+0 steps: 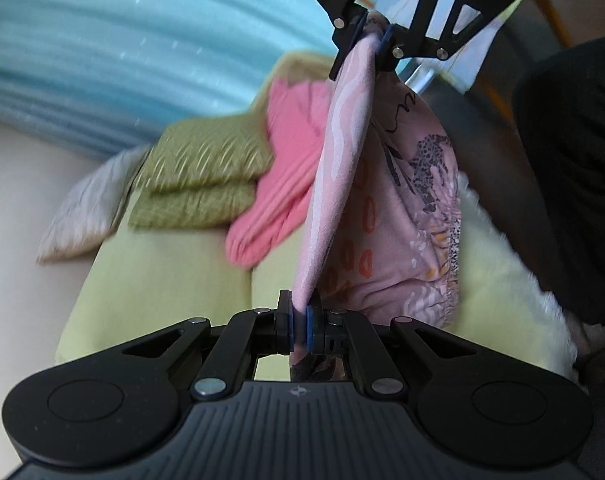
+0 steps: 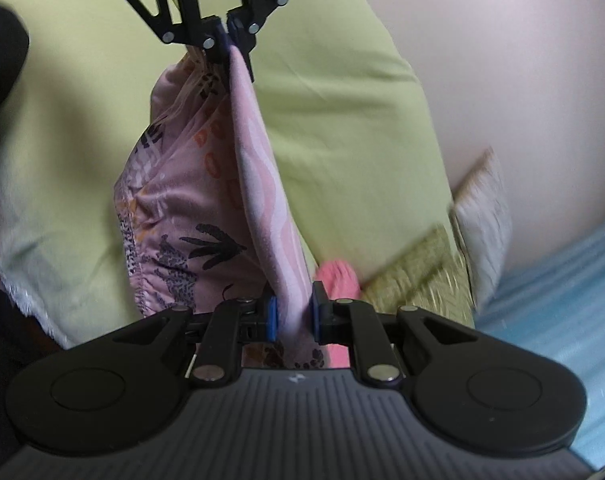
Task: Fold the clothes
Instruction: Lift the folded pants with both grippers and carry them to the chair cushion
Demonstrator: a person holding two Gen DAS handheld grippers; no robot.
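Note:
A pink printed garment (image 1: 386,216) with leopard and leaf patterns hangs stretched between both grippers above a lime-green sheet (image 1: 162,280). My left gripper (image 1: 300,320) is shut on one end of its edge. My right gripper (image 1: 376,34) faces it at the top of the left wrist view, shut on the other end. In the right wrist view the right gripper (image 2: 294,316) clamps the garment (image 2: 190,208) and the left gripper (image 2: 226,36) holds the far end. The cloth sags to one side between them.
A folded olive-green patterned cloth (image 1: 198,176) and a coral-pink ribbed garment (image 1: 286,168) lie on the sheet beyond the held garment. A grey-white pillow (image 1: 86,208) sits at the sheet's edge. A turquoise blanket (image 1: 122,40) lies behind. A white fluffy cloth (image 1: 502,280) lies beside a dark shape (image 1: 574,180).

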